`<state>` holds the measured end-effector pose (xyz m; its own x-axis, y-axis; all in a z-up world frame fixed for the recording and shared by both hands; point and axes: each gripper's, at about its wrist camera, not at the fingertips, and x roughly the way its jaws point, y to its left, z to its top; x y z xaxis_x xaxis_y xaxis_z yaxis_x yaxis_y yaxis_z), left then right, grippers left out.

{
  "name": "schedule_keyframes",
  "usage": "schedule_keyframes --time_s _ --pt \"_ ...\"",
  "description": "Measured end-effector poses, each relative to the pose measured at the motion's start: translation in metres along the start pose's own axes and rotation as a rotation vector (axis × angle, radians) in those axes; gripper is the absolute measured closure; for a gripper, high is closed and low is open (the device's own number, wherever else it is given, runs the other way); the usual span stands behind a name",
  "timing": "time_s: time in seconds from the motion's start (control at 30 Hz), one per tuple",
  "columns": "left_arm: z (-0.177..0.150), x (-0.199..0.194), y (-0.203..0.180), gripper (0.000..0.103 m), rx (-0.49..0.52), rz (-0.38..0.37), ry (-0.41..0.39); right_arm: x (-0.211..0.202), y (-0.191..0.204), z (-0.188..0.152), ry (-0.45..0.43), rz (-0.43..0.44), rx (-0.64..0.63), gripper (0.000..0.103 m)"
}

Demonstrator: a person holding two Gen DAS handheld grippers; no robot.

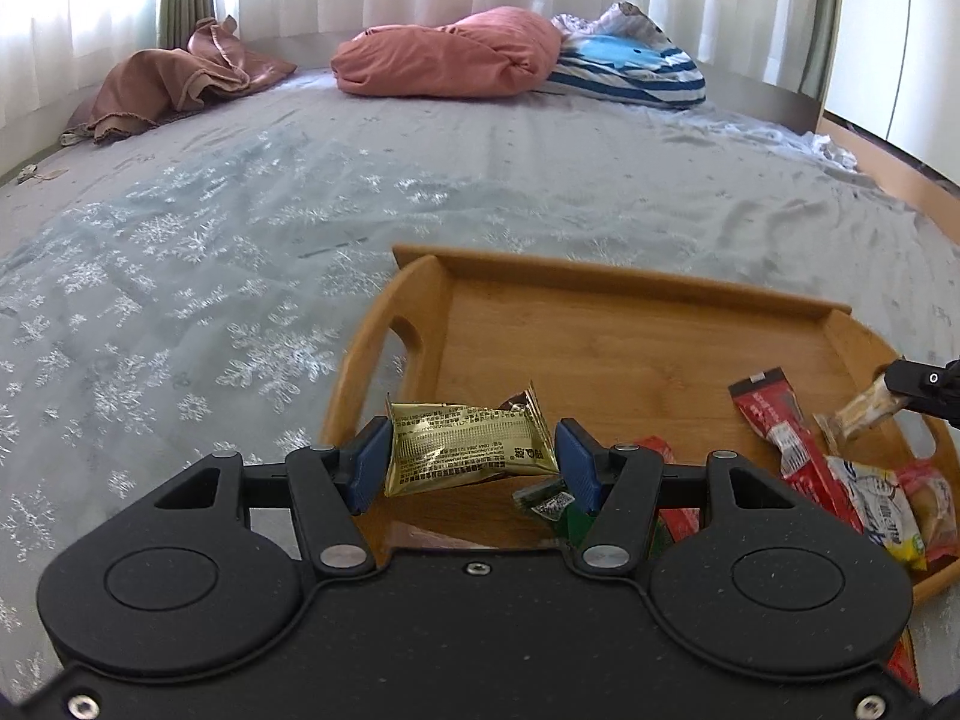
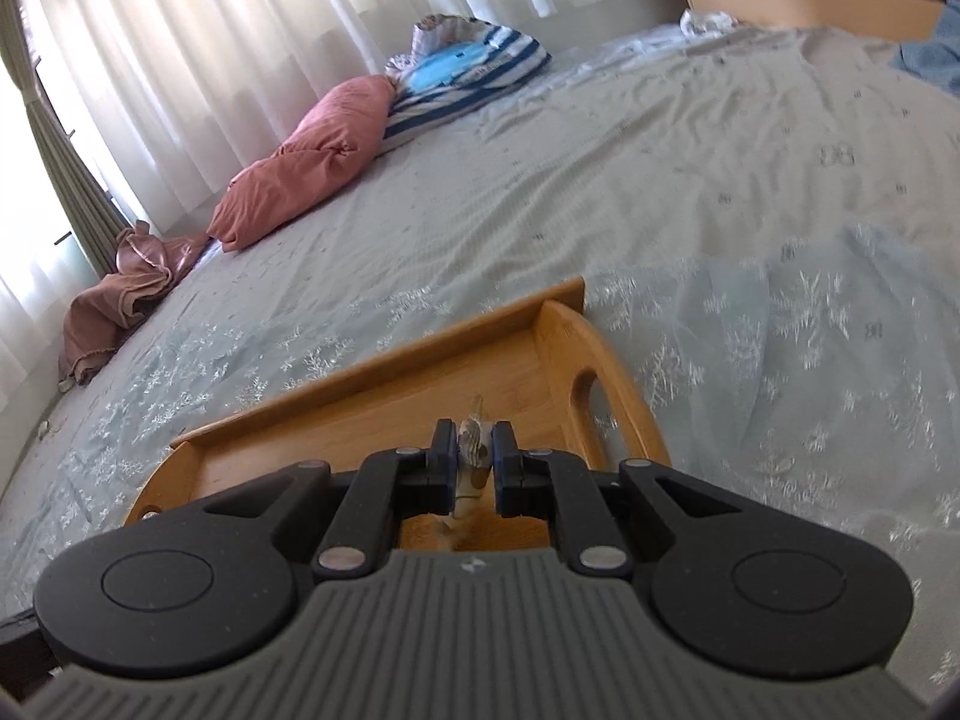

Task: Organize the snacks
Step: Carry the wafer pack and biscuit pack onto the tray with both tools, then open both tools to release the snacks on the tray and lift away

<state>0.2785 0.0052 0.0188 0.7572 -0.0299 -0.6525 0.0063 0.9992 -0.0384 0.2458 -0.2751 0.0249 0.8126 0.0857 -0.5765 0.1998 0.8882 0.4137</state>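
My left gripper (image 1: 471,456) is shut on a crinkled gold foil snack packet (image 1: 468,447), held just above the near left part of a wooden tray (image 1: 600,324) on the bed. In the right wrist view my right gripper (image 2: 475,450) is shut on a thin clear-wrapped snack bar (image 2: 473,441) over the same tray (image 2: 372,384). That bar (image 1: 864,414) and the right gripper's black tip (image 1: 918,384) show at the tray's right side in the left wrist view. A red stick packet (image 1: 786,438), a white and yellow packet (image 1: 876,504) and a small green packet (image 1: 549,501) lie in the tray.
The tray sits on a grey bedspread (image 1: 240,252) with a snowflake pattern. A pink pillow (image 1: 444,54), a blue striped cushion (image 1: 630,66) and brown crumpled cloth (image 1: 174,78) lie at the far side by white curtains. The tray has cut-out handles (image 2: 591,414) at both ends.
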Motion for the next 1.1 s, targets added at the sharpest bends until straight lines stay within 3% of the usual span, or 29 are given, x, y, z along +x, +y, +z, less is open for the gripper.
schedule_keyframes --time_s 0.37,0.53,1.1 --pt "-0.008 -0.004 -0.008 0.046 0.033 -0.011 0.007 0.003 -0.009 -0.006 0.037 -0.080 -0.082 0.087" --pt "-0.009 -0.007 -0.008 0.046 0.039 -0.009 0.008 0.008 -0.007 -0.008 0.078 -0.086 -0.112 0.087" --pt "-0.008 -0.020 -0.009 0.044 0.060 0.012 -0.009 0.000 0.000 -0.006 0.093 -0.077 -0.140 0.081"
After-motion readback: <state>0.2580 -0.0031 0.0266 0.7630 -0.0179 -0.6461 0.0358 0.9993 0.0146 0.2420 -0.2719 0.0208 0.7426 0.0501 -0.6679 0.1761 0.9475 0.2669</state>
